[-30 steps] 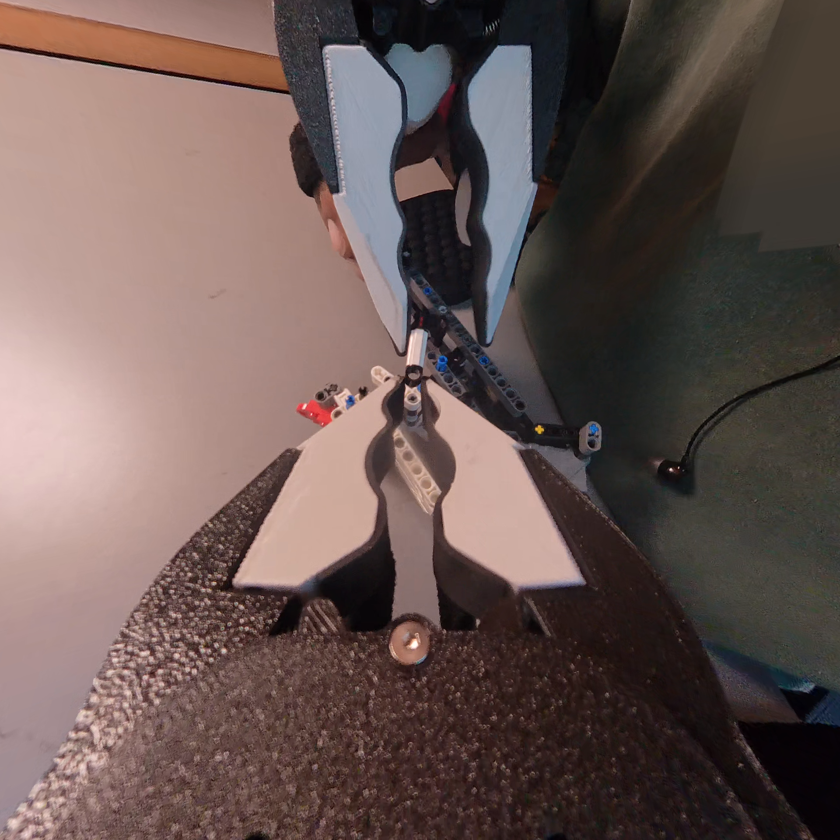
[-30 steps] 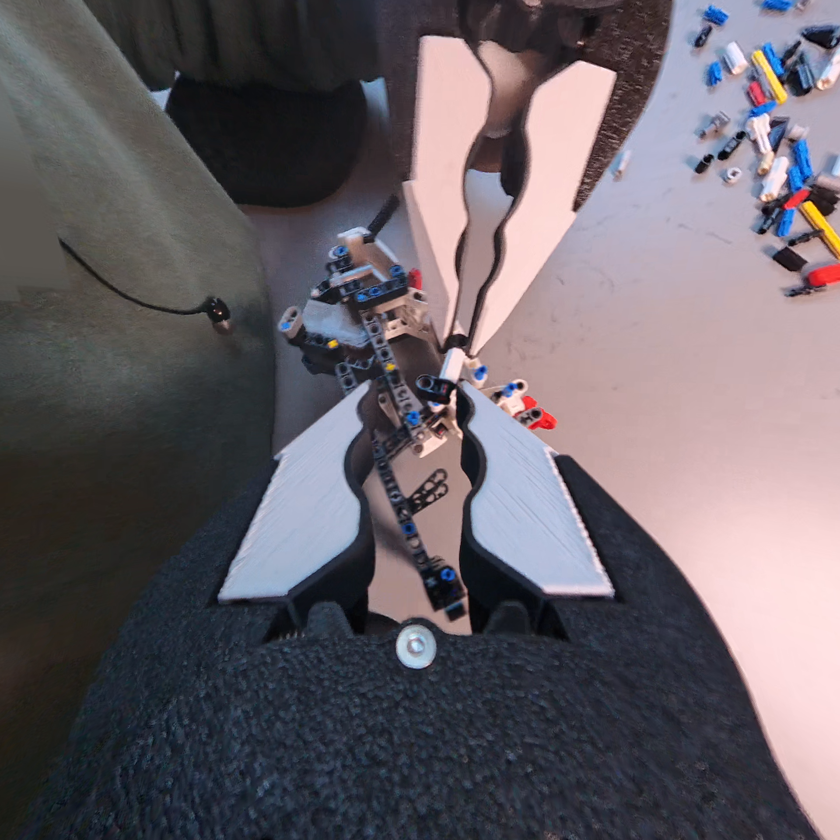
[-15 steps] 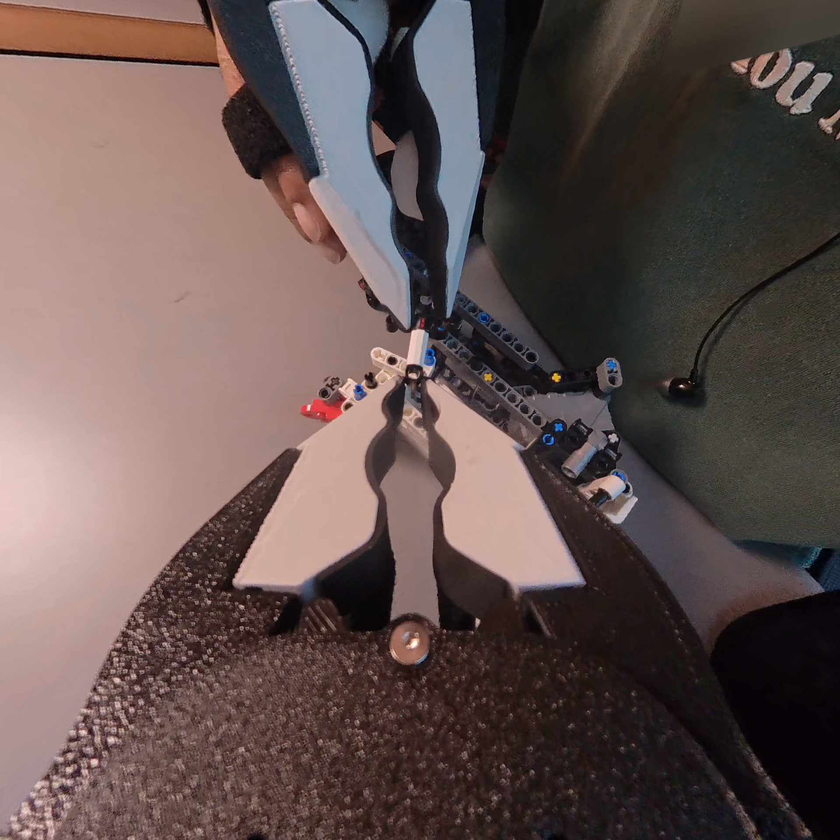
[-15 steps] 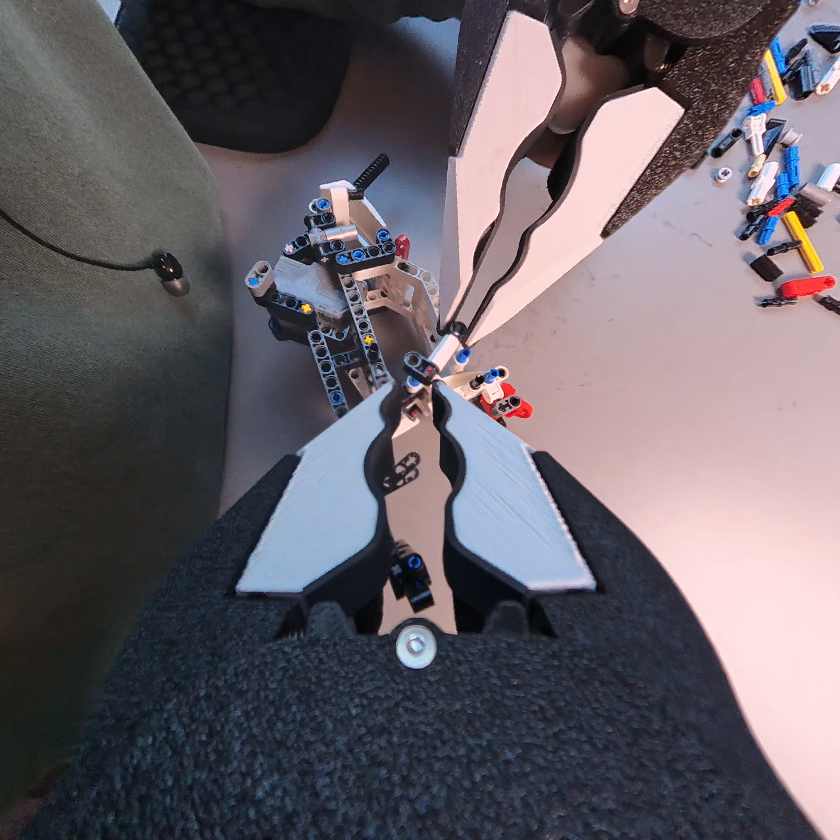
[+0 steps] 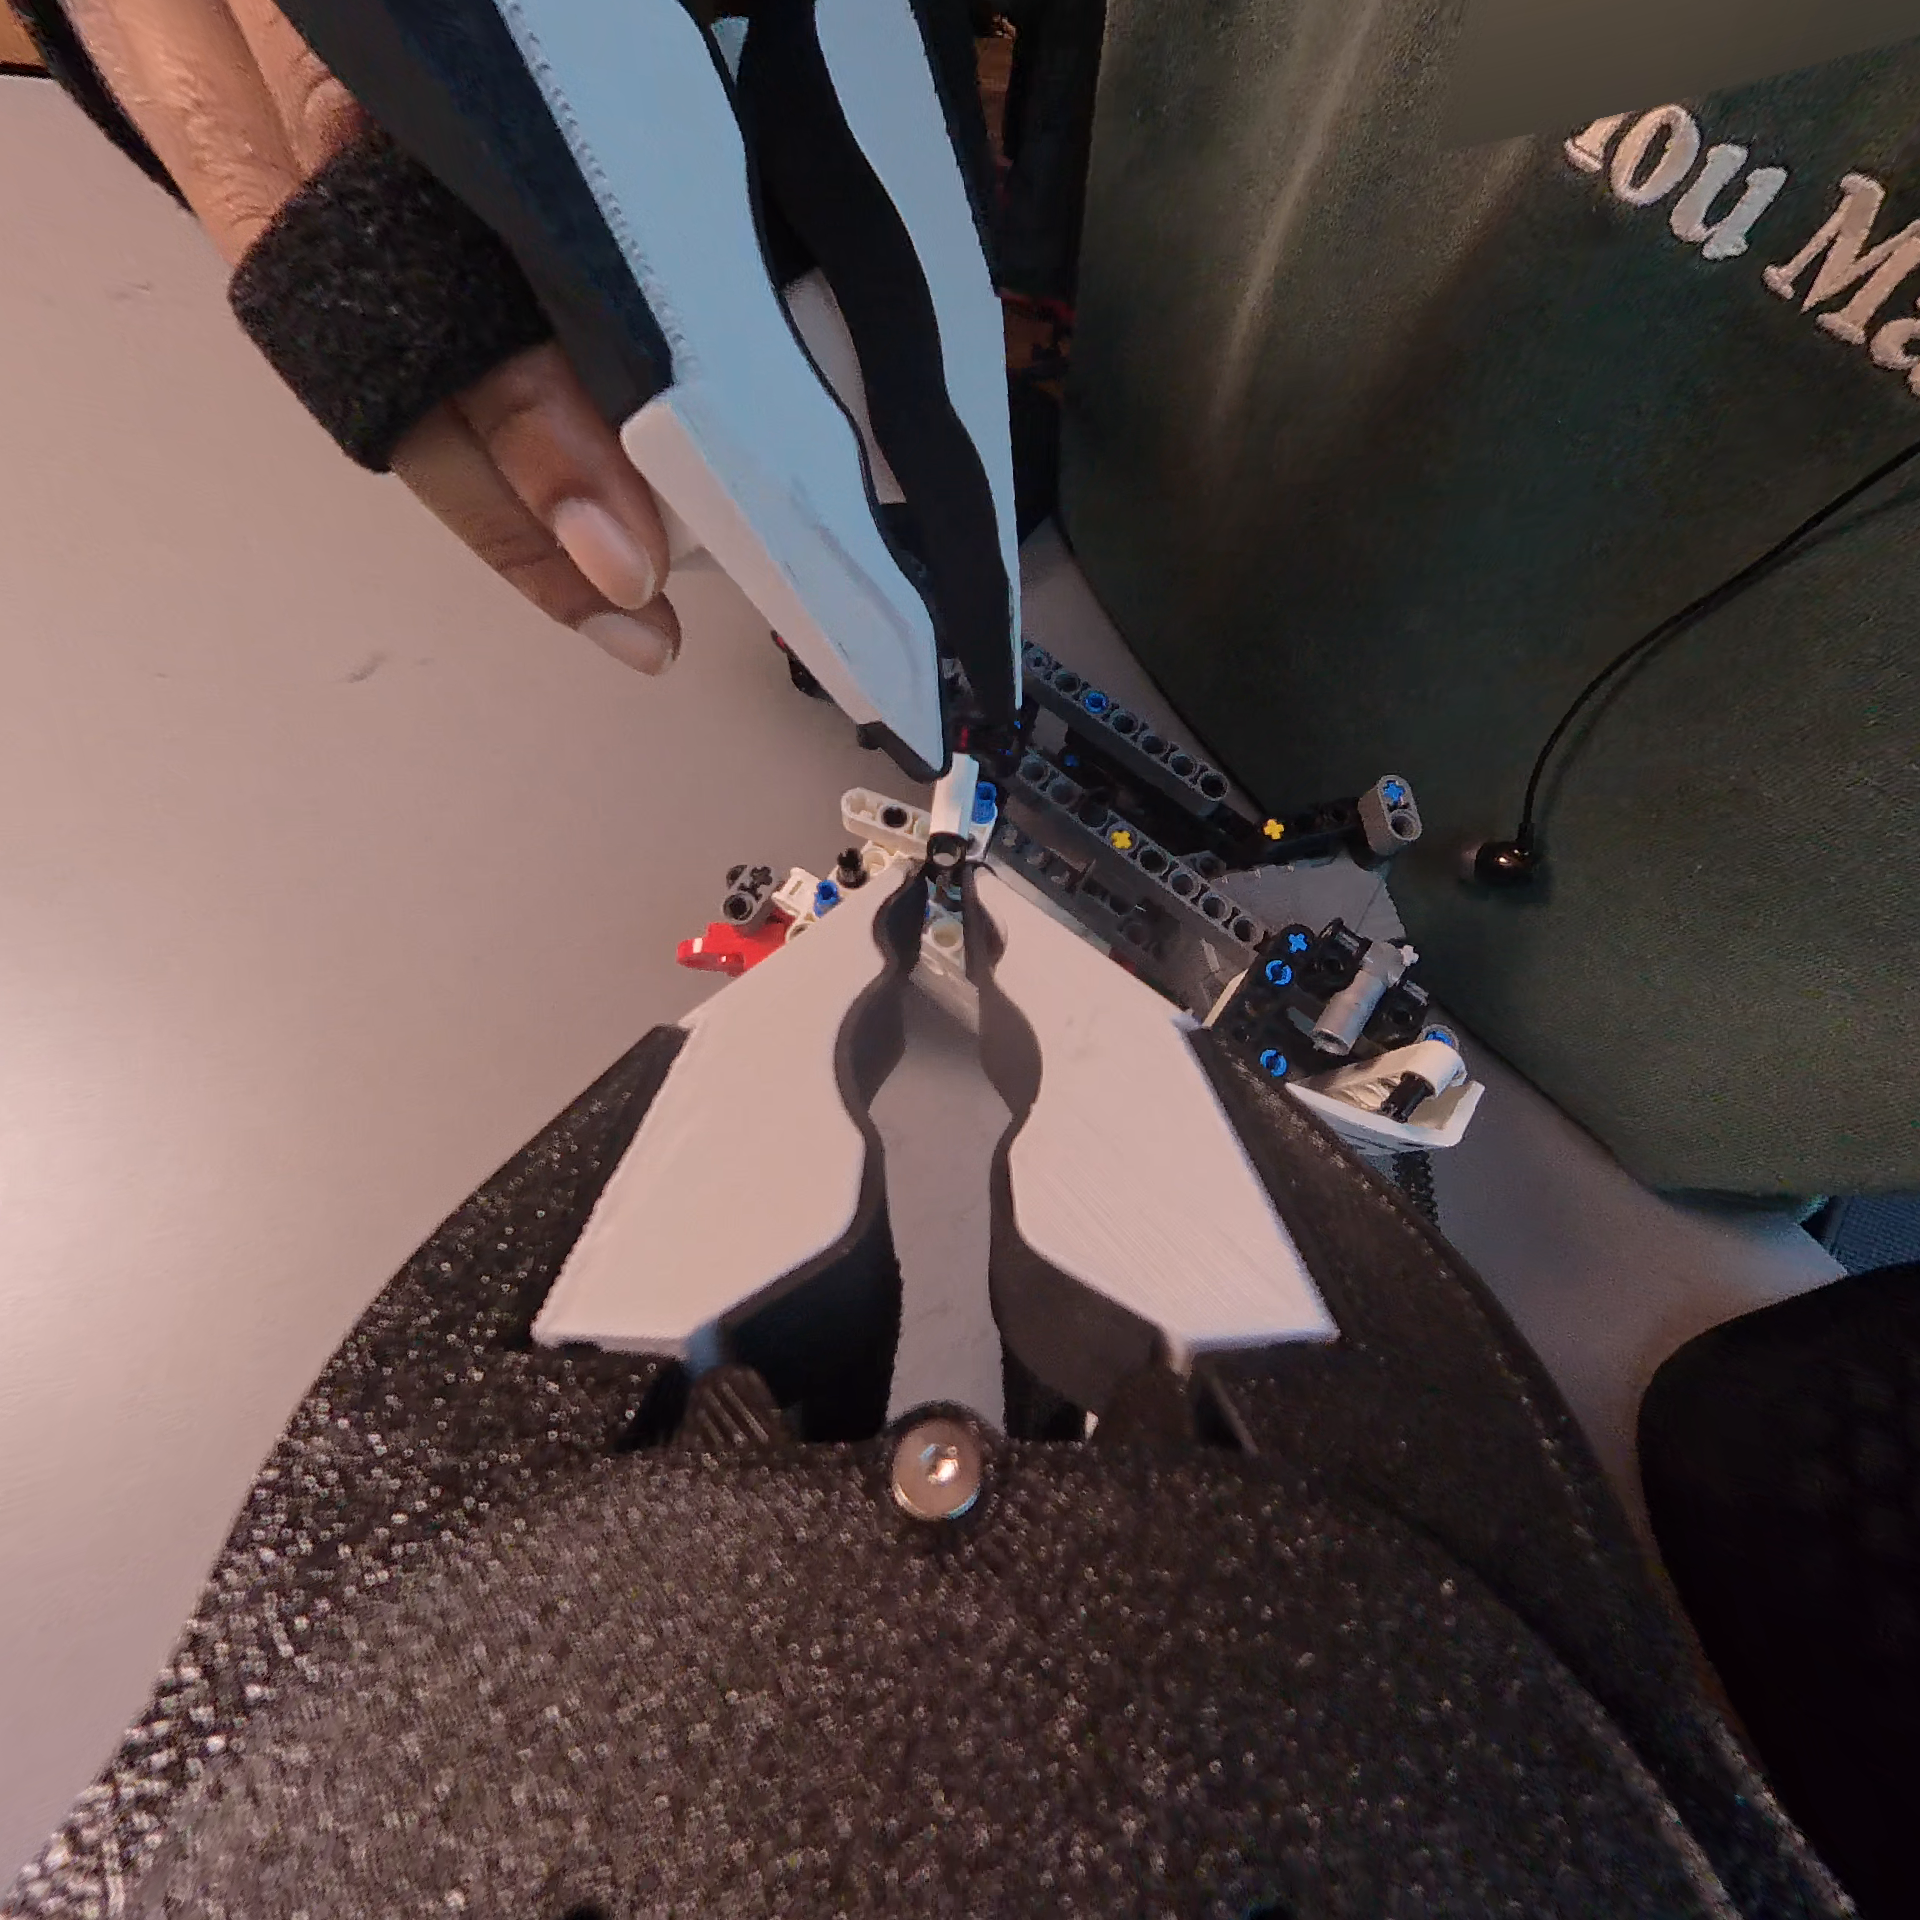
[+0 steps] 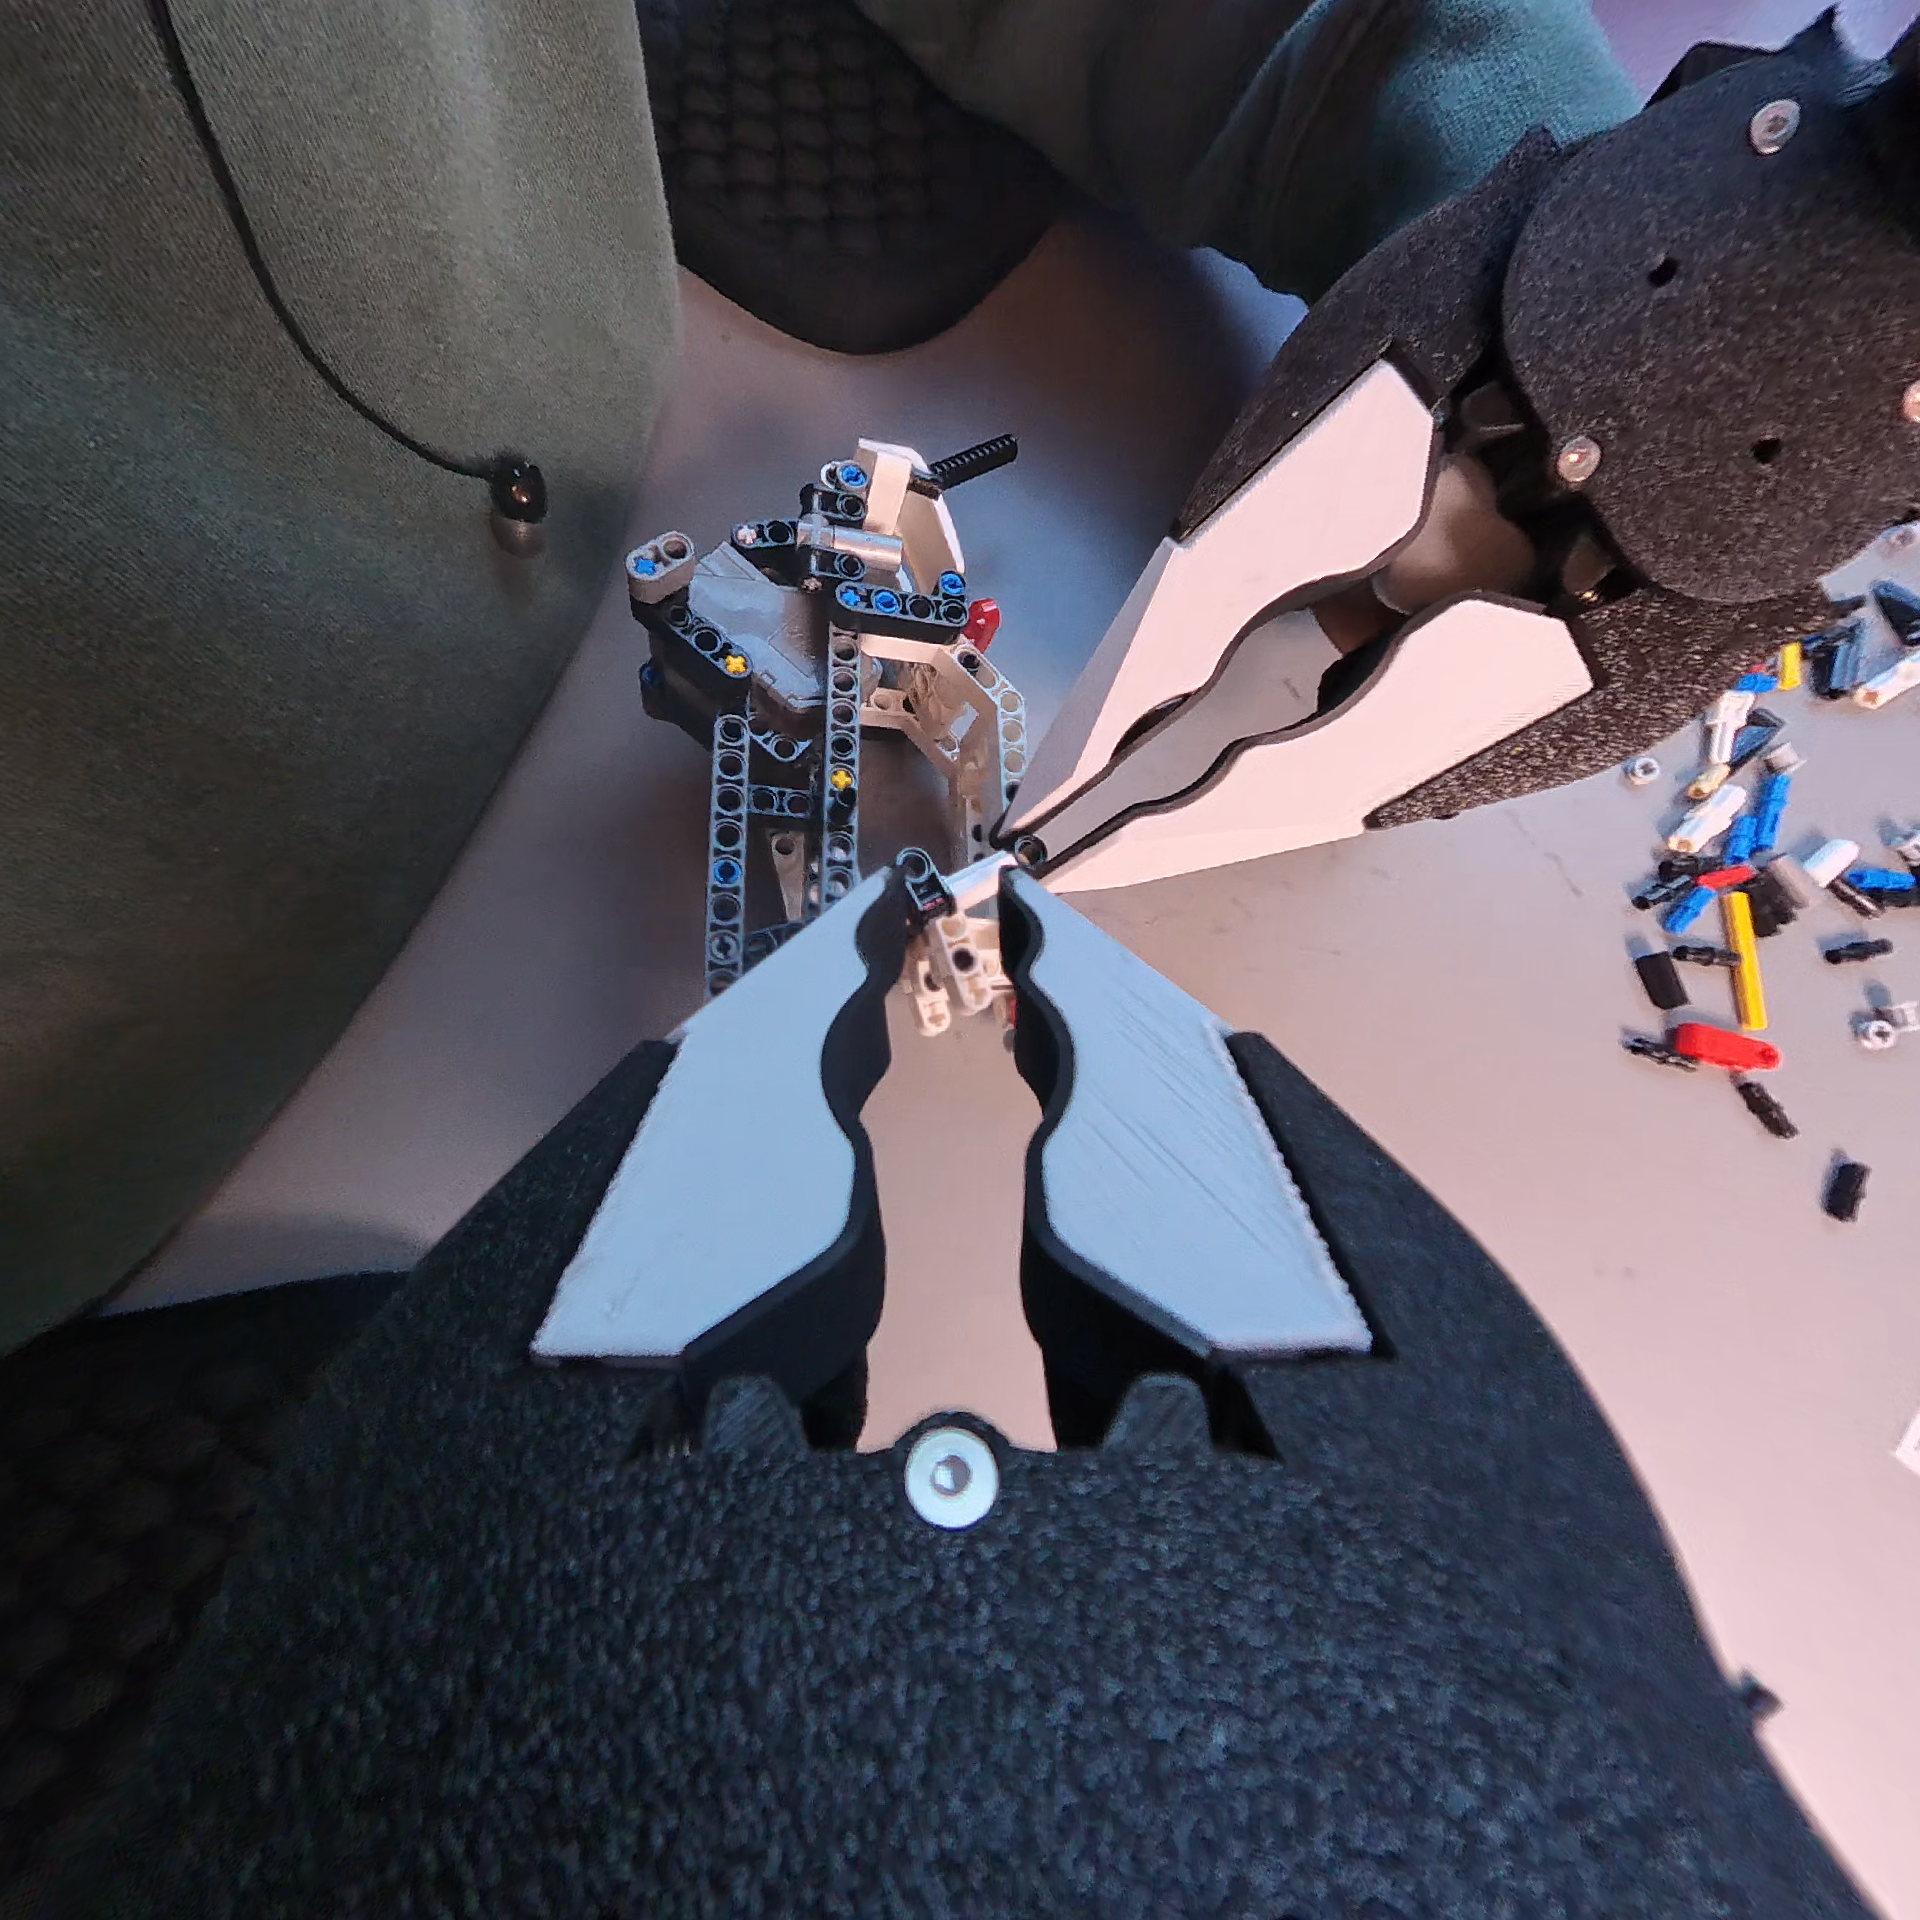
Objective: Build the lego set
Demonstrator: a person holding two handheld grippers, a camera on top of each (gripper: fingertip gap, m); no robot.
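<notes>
Grippers: the left gripper (image 5: 943, 883) and the right gripper (image 6: 948, 883) meet tip to tip above a pale table (image 5: 260, 831), both pinching one small assembly
Held piece: a white connector piece (image 5: 954, 805) with a black end (image 6: 923, 883), spanning the short gap between the two sets of tips
Left jaws: clenched on the lower, black end of the piece in the left wrist view, fingers nearly touching
Right jaws: narrowed at the tips around the same piece; in the left wrist view the right gripper comes down from above and grips its white upper end
Model: the part-built lego model (image 6: 821, 665) of grey, black and white beams lies on the table just beyond the tips, near the person's green sweatshirt (image 5: 1507, 520)
Small sub-assembly: a red, white and black cluster (image 5: 764, 914) sits on the table just left of the left gripper's tips
Loose parts: a scatter of blue, black, yellow and red pieces (image 6: 1745, 883) lies well apart, to the right in the right wrist view
Hand: a hand (image 5: 499, 457) with a black strap holds the right gripper
</notes>
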